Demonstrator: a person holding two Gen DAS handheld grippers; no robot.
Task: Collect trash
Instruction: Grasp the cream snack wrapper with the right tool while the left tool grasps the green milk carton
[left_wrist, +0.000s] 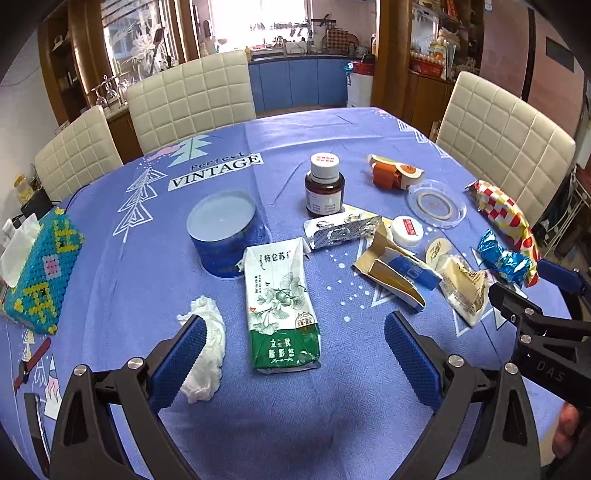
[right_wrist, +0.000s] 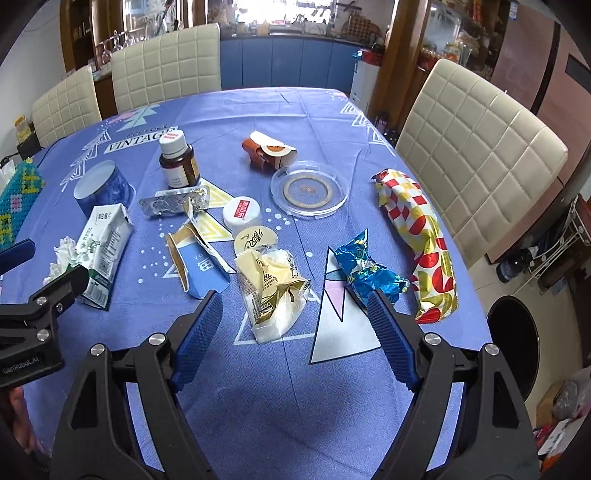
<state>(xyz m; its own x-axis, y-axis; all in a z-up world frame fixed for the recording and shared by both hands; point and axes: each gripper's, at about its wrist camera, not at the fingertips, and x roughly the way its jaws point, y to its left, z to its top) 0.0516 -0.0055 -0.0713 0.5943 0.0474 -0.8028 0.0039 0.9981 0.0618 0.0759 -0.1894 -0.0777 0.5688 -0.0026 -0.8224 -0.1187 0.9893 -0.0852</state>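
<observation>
Trash lies scattered on a blue tablecloth. My left gripper is open, its fingers on either side of a flattened green-and-white milk carton without touching it. A crumpled white tissue lies against its left finger. My right gripper is open above a crumpled cream wrapper, which lies between its fingers. A blue foil wrapper sits by the right finger, with a red-and-yellow checked wrapper further right.
Also on the table are a brown pill bottle, a blue tin, a blister pack, a clear lid, a white cap, a torn blue box and a beaded tissue box. Cream chairs surround it; a dark round bin stands on the floor at the right.
</observation>
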